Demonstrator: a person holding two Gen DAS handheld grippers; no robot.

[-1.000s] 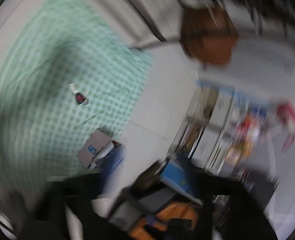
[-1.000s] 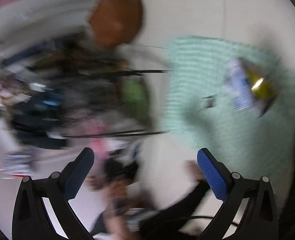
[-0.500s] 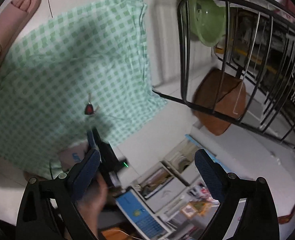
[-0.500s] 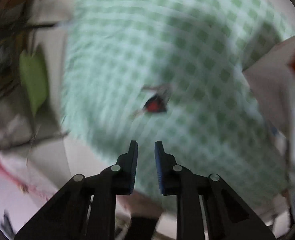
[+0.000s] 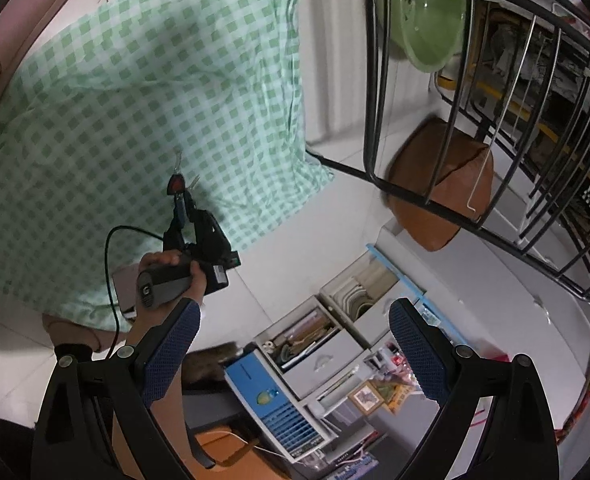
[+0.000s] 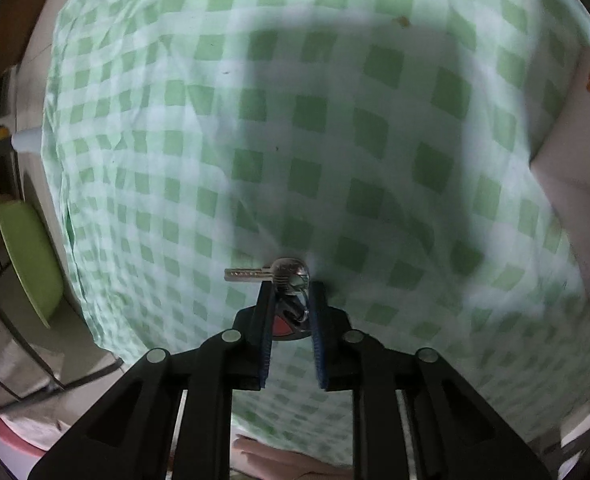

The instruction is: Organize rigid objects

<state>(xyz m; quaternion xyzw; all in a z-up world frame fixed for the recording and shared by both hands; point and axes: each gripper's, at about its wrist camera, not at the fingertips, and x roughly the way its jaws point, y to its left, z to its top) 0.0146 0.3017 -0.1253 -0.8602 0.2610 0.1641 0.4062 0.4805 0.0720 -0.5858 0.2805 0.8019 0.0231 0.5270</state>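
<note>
A bunch of keys (image 6: 289,276) with a red fob (image 6: 281,325) lies on a green checked cloth (image 6: 335,120) spread on the floor. My right gripper (image 6: 292,286) points steeply down at it. Its jaws are closing, with the fob and ring between the blue pads and a silver key sticking out to the left. In the left wrist view a hand (image 5: 167,276) holds the right gripper (image 5: 181,204) over the keys (image 5: 176,184) on the cloth (image 5: 135,100). My left gripper (image 5: 291,320) stands open over the floor, with nothing between its fingers.
A black wire rack (image 5: 455,120) stands right of the cloth, with a green bowl (image 5: 427,20) and a brown bag (image 5: 447,184) behind it. Open drawers of stationery (image 5: 335,340) and a blue box (image 5: 271,404) lie below. A white carton (image 6: 567,140) sits at the cloth's right edge.
My right gripper has dropped down to the cloth and its jaws have gone from wide to narrow around the keys. The left view has rolled and steadied, still open.
</note>
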